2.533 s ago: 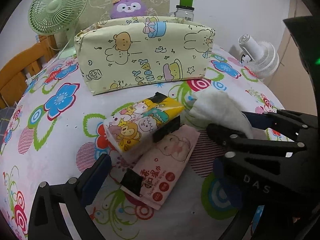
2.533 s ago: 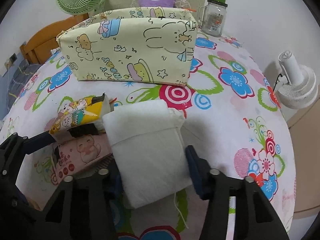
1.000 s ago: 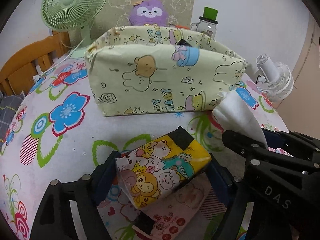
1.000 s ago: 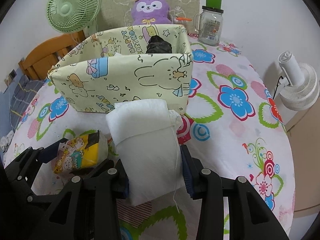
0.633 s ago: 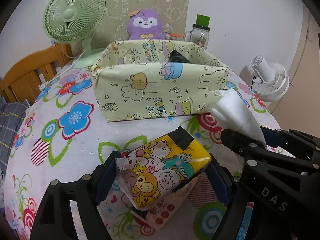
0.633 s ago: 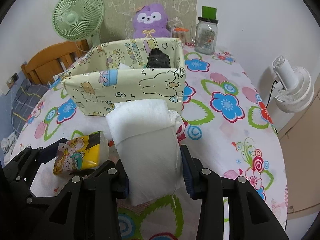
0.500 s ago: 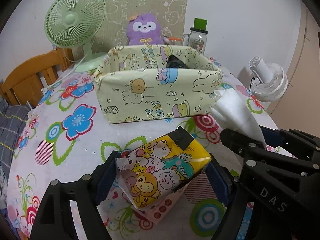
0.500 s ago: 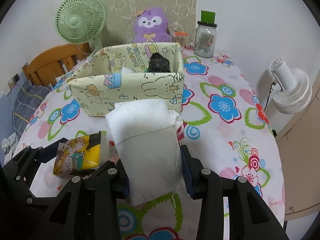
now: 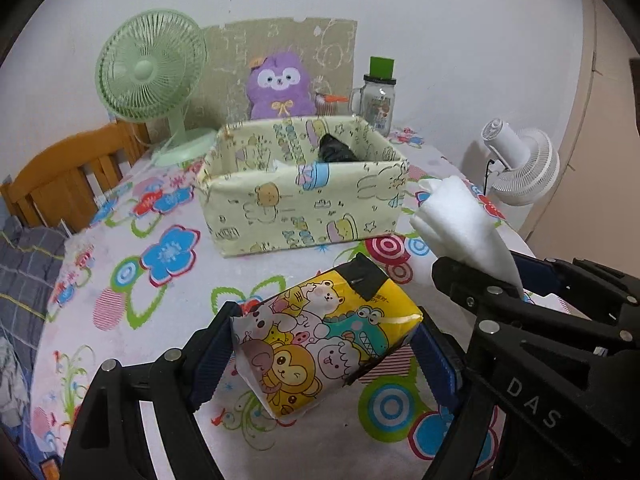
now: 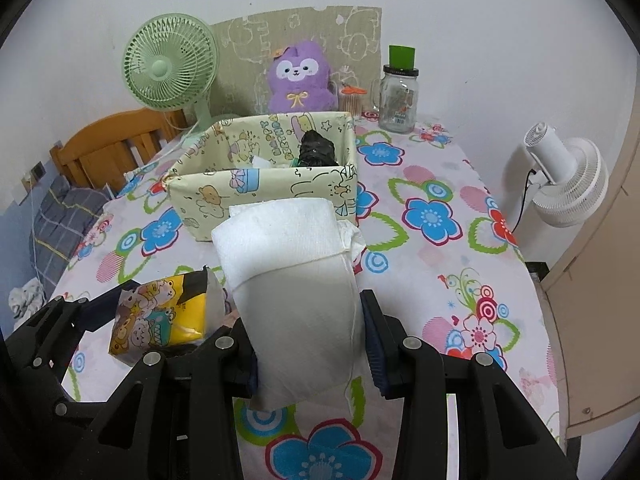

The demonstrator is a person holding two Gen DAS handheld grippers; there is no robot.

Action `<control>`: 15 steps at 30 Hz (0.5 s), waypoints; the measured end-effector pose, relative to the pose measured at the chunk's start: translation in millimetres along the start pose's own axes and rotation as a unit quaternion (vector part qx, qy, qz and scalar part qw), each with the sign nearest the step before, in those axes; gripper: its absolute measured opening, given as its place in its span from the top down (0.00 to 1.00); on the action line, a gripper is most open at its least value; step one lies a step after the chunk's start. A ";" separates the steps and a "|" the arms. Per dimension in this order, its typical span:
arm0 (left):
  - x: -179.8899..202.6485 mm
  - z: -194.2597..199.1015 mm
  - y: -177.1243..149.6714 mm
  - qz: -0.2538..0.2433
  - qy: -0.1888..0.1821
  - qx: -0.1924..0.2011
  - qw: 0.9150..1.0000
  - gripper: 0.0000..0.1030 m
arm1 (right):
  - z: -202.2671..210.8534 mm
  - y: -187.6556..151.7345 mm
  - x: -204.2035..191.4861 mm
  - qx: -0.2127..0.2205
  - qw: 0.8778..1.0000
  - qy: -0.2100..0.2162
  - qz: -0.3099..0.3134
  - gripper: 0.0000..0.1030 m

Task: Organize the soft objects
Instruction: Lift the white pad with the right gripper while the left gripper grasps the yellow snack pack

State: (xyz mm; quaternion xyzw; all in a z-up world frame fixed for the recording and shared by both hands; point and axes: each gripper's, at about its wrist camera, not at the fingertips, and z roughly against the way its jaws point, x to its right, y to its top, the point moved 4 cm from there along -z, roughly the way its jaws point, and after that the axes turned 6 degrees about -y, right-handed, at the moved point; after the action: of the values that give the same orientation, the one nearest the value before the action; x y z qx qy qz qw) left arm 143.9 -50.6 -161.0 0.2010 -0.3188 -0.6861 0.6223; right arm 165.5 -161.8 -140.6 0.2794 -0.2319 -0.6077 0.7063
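Note:
My left gripper (image 9: 320,348) is shut on a yellow cartoon tissue pack (image 9: 324,340) and holds it above the flowered tablecloth; the pack also shows in the right wrist view (image 10: 160,316). My right gripper (image 10: 310,332) is shut on a white soft pack (image 10: 292,276), held up beside the left one; it also shows in the left wrist view (image 9: 460,220). A pale yellow cartoon-print fabric box (image 9: 308,212) stands open beyond both grippers, also seen in the right wrist view (image 10: 256,184), with a black item (image 10: 316,148) and something white inside.
Behind the box stand a green fan (image 9: 148,76), a purple plush toy (image 9: 280,88) and a glass jar with a green lid (image 9: 378,96). A white fan (image 10: 568,176) is off the table's right edge. A wooden chair (image 9: 60,176) is at the left.
Both grippers closed on their packs and lifted them off the table. They rose and pulled back, so the box looks smaller and its inside shows. The pink pack underneath is out of sight.

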 end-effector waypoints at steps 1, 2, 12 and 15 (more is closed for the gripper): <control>1.9 3.1 0.5 -0.005 0.004 0.004 1.000 0.18 | 3.3 0.2 0.4 0.002 1.000 0.000 -0.002 0.58; 3.4 6.2 1.2 -0.009 0.007 0.007 1.000 0.18 | 6.0 0.7 0.4 0.005 1.000 -0.001 -0.003 0.58; 5.7 30.8 14.9 -0.009 0.001 0.025 1.000 0.18 | 32.9 14.5 -0.7 0.031 0.999 -0.001 -0.008 0.58; 7.3 39.5 22.8 -0.015 0.001 0.034 0.999 0.18 | 40.3 21.3 -0.1 0.039 0.999 0.005 -0.009 0.58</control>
State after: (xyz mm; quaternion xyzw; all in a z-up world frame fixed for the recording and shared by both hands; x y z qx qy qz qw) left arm 132.8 -50.9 -116.1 0.2274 -0.3386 -0.6837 0.6052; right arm 154.2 -164.1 -96.5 0.3122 -0.2496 -0.6028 0.6905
